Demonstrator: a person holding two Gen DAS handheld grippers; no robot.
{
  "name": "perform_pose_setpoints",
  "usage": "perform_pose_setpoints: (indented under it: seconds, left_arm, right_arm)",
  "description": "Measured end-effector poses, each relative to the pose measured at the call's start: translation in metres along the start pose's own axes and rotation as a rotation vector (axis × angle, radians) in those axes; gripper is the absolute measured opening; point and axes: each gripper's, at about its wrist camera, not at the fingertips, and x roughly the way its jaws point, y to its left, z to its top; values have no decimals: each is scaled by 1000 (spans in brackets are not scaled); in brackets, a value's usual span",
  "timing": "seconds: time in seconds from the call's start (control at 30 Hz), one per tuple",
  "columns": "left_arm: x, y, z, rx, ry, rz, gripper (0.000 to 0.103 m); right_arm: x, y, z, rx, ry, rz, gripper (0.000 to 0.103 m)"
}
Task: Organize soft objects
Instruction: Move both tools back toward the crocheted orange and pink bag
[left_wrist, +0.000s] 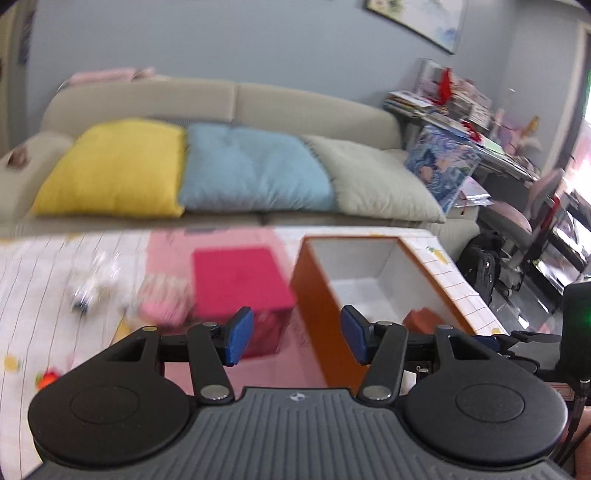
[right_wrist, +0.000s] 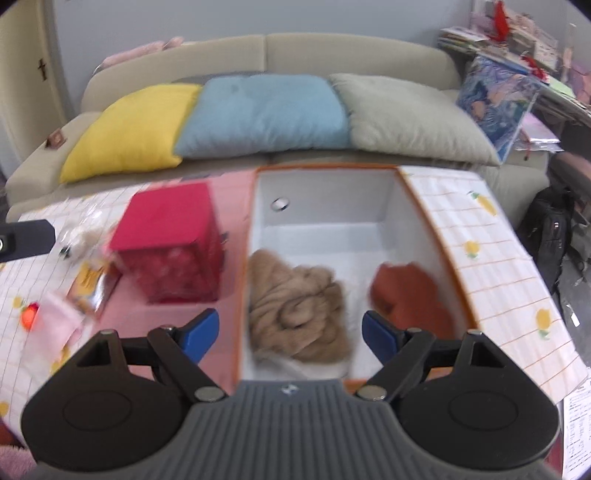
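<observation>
Orange box (right_wrist: 436, 236) with white inside, beige yarn bundle (right_wrist: 299, 310), rust-red cloth (right_wrist: 410, 295), red box (right_wrist: 173, 240), yellow cushion (right_wrist: 129, 129)

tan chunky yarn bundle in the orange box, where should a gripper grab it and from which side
Grip the raised top hump of the tan chunky knitted yarn bundle, coming from above: the white-lined orange box walls block side approaches, and the looped strands bunch up there.

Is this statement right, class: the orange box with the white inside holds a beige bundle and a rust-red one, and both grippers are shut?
Not quite. The orange box does hold the beige bundle and the rust-red one, but both the left gripper and the right gripper are open and empty, as each wrist view shows.
</observation>
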Motion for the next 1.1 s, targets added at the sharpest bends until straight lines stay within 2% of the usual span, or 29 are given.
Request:
perform_pose_setpoints:
  seconds: [0.23, 0.57, 0.9, 1.1]
  left_arm:
    - [-21, 53, -32, -94, 39, 78, 64]
    - [-42, 106, -60, -118, 27, 151, 64]
    - [-36, 162, -75, -219, 51, 196, 64]
    - [-16, 189, -79, -221, 97, 223, 64]
  right_arm:
    - [-2, 51, -17, -84, 60, 89, 83]
    - [3, 120, -19, -209, 100, 157, 83]
    - [23, 177, -8, -315, 110, 210, 83]
    - [51, 204, 0, -345, 124, 228, 83]
